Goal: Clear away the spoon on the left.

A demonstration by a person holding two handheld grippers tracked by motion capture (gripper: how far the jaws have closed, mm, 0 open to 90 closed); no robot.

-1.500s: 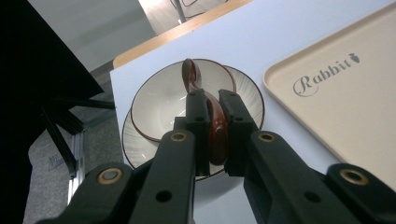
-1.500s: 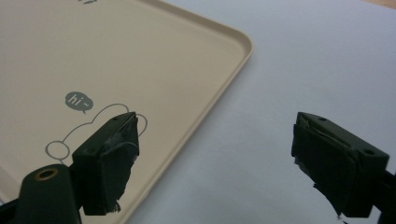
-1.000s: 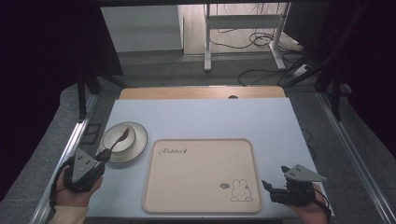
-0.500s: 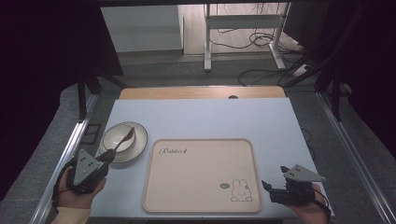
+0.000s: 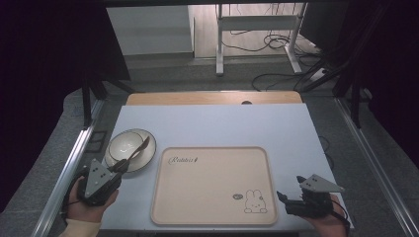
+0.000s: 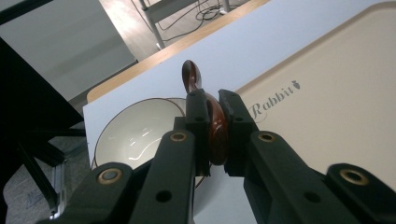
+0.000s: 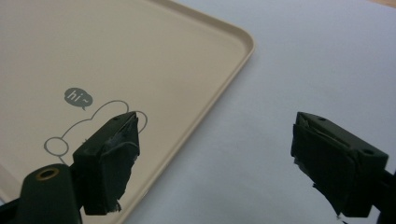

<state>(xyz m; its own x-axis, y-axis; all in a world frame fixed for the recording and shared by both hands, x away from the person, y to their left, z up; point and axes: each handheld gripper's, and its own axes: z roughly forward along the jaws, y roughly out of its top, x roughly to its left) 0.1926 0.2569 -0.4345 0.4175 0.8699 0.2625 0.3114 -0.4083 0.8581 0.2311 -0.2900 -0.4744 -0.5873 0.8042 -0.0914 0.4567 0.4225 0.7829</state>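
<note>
A dark brown spoon [image 5: 138, 149] is clamped in my left gripper [image 5: 120, 167] at the table's left front. It slants up and away over a white bowl [image 5: 122, 144] that sits on a pale plate [image 5: 147, 159]. In the left gripper view the jaws press on the glossy spoon [image 6: 190, 77] from both sides, with the bowl [image 6: 133, 133] just beyond it. My right gripper [image 5: 285, 201] rests at the right front and points at the beige tray [image 5: 207, 168]. In the right gripper view my right gripper [image 7: 215, 158] stands open over the bare table beside the tray's corner [image 7: 243, 44].
The tray bears a "Rabbit" script [image 5: 184, 160] and a rabbit drawing [image 5: 254, 202] and has nothing on it. A wooden strip [image 5: 212, 98] edges the table's far side. Metal rails [image 5: 69, 168] run along both sides, and desk legs and cables [image 5: 257, 49] lie beyond.
My left gripper has shifted slightly to the right with the spoon in it. The right gripper has stayed still.
</note>
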